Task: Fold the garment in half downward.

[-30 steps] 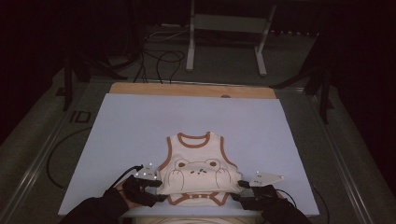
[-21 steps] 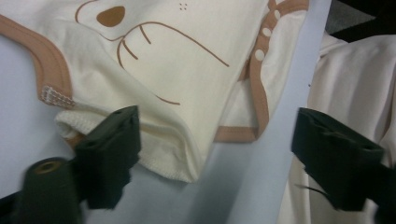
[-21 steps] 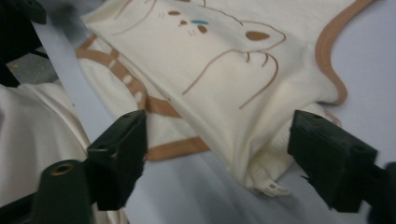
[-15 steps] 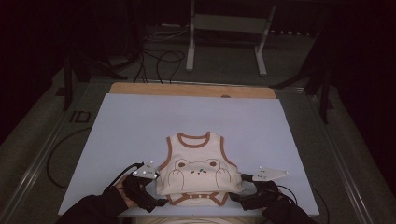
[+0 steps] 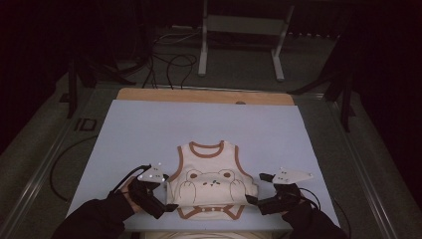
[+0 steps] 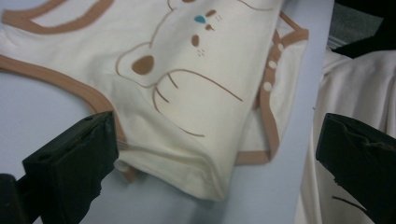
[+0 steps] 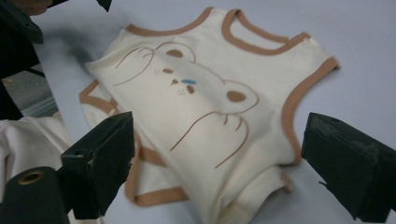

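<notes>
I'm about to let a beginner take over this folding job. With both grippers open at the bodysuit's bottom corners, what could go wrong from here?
1. The bodysuit lies at the near edge of the mat; a careless pull could drag it off.
2. The left gripper faces a doubled corner and might pinch just one layer, undoing the fold.
3. The right gripper could snag the loose snap flap instead of the body.

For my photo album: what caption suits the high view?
Two hand-held grippers, left and right, open beside a cream bear-print baby vest on a pale table.
</notes>
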Action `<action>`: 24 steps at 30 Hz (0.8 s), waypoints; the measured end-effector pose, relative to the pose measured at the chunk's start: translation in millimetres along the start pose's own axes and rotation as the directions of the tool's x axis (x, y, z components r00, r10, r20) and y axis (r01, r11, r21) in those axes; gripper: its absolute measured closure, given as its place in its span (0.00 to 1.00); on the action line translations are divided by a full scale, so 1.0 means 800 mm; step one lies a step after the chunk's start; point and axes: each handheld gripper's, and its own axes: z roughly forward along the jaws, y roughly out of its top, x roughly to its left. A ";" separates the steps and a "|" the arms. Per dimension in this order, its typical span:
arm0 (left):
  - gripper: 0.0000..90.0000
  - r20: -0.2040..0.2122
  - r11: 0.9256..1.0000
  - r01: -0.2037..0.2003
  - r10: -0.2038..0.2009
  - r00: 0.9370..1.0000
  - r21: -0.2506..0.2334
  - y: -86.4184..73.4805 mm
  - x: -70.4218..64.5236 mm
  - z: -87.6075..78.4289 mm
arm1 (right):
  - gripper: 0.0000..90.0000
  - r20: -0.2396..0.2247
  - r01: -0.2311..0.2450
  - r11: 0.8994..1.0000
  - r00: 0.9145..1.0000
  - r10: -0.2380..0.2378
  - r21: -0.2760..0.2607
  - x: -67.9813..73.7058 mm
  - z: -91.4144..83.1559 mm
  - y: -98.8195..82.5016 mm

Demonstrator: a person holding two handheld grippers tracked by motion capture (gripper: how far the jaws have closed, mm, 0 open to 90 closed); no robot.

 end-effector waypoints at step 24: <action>0.00 0.031 1.000 -0.022 0.022 0.999 -0.023 0.039 0.040 0.004 | 0.11 0.056 0.061 0.998 0.997 -0.059 -0.034 -0.033 0.009 0.073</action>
